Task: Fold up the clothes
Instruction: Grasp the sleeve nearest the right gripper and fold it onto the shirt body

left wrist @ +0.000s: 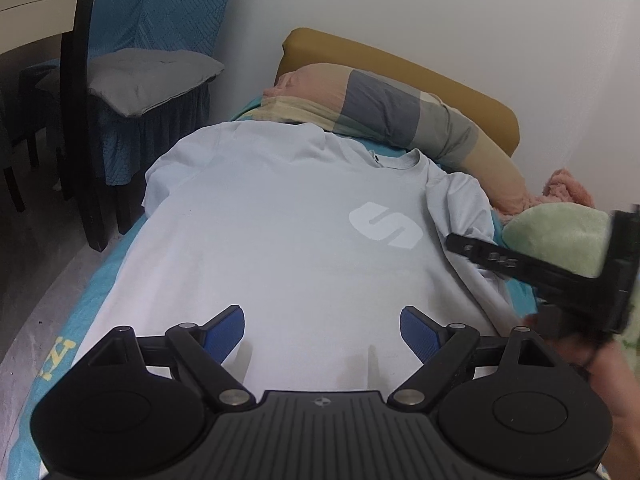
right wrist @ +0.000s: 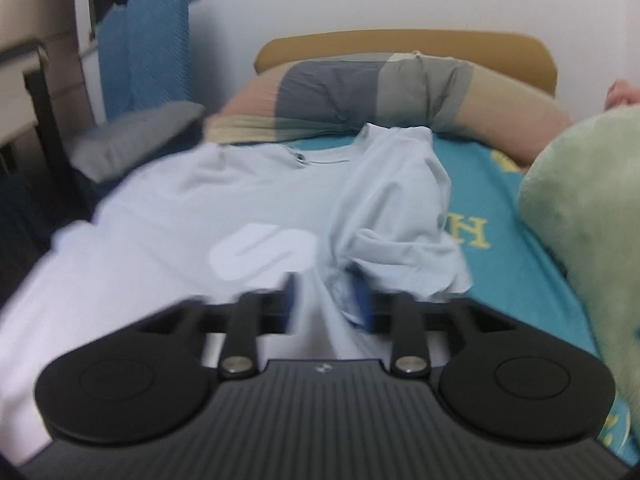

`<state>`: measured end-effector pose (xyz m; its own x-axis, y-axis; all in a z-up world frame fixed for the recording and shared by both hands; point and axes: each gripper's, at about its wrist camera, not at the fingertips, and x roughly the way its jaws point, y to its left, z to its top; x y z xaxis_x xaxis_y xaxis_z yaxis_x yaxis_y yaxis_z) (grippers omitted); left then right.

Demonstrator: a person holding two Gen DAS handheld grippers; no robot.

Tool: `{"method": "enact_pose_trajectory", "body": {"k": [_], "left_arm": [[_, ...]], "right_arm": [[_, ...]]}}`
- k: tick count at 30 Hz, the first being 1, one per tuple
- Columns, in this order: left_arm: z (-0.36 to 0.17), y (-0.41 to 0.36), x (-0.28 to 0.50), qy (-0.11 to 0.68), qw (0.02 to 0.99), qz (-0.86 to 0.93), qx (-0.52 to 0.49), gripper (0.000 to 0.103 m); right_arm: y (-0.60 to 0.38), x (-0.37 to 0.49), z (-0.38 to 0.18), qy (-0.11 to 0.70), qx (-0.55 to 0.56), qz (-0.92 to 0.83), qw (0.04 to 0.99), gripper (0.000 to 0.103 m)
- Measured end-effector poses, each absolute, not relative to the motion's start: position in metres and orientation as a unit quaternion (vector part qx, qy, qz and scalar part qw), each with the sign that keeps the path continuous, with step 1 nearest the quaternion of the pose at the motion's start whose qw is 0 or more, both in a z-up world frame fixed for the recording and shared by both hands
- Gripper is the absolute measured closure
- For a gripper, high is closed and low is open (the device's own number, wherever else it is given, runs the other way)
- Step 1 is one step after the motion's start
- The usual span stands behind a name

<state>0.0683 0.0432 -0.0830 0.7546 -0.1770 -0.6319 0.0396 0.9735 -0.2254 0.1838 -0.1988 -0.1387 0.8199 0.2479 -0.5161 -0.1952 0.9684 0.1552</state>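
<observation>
A light blue T-shirt (left wrist: 280,240) with a white logo (left wrist: 386,224) lies face up on the bed, its collar (left wrist: 400,160) toward the pillow. My left gripper (left wrist: 322,332) hovers open over the shirt's lower middle, with nothing between its blue pads (left wrist: 224,332). In the left wrist view my right gripper (left wrist: 460,242) reaches in from the right at the shirt's right sleeve edge. The right wrist view is blurred. There the right gripper (right wrist: 326,300) is shut on a bunched fold of the T-shirt (right wrist: 384,208) beside the logo (right wrist: 264,256), and the sleeve is crumpled just beyond it.
A striped pillow (left wrist: 384,108) and tan headboard (left wrist: 400,64) lie beyond the shirt. A green plush blanket (left wrist: 560,236) and a pink fluffy item (left wrist: 568,188) sit at the right. A chair with a grey cushion (left wrist: 152,76) stands left of the bed. The teal sheet (right wrist: 500,256) shows at the right.
</observation>
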Motion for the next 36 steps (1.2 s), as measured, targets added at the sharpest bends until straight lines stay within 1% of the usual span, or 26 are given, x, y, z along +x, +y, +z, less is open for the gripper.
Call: {"method": "enact_pose_trajectory", "body": {"k": [1,2,7,11,15,20,23,25,29,34,36], "left_arm": [[-0.082,0.042,0.067,0.344,0.932,-0.059,-0.097,0.016],[-0.081,0.041,0.065,0.343,0.933,-0.059,-0.094,0.016],[-0.077,0.034,0.056,0.339,0.935,-0.062,-0.081,0.016],[-0.073,0.029,0.049,0.335,0.938,-0.065,-0.070,0.016],[-0.071,0.014,0.033,0.326,0.940,-0.084,-0.048,0.016],[-0.080,-0.015,0.024,0.325,0.939,-0.109,0.011,0.017],[-0.088,-0.037,0.037,0.332,0.936,-0.113,0.042,0.017],[-0.091,-0.050,0.054,0.338,0.932,-0.126,0.038,0.017],[-0.093,-0.098,0.107,0.332,0.932,-0.133,0.062,0.017],[-0.096,-0.176,0.168,0.278,0.933,-0.187,0.134,0.018],[-0.102,-0.205,0.190,0.265,0.927,-0.203,0.172,0.022]], "right_arm": [[-0.201,0.174,-0.131,0.271,0.053,0.119,0.954,0.033],[-0.203,0.163,-0.123,0.263,0.055,0.121,0.956,0.032],[-0.221,0.110,-0.086,0.264,0.082,0.102,0.956,0.032],[-0.243,0.061,-0.056,0.268,0.127,0.085,0.951,0.032],[-0.257,0.015,-0.032,0.254,0.143,0.074,0.954,0.032],[-0.277,-0.014,-0.017,0.242,0.153,0.038,0.957,0.032],[-0.298,-0.017,-0.013,0.230,0.178,0.006,0.957,0.032],[-0.313,-0.017,-0.013,0.221,0.203,-0.013,0.954,0.032],[-0.337,-0.013,-0.025,0.203,0.231,-0.062,0.950,0.031],[-0.355,-0.002,-0.043,0.206,0.238,-0.087,0.945,0.030],[-0.362,0.006,-0.053,0.212,0.256,-0.087,0.939,0.030]]}}
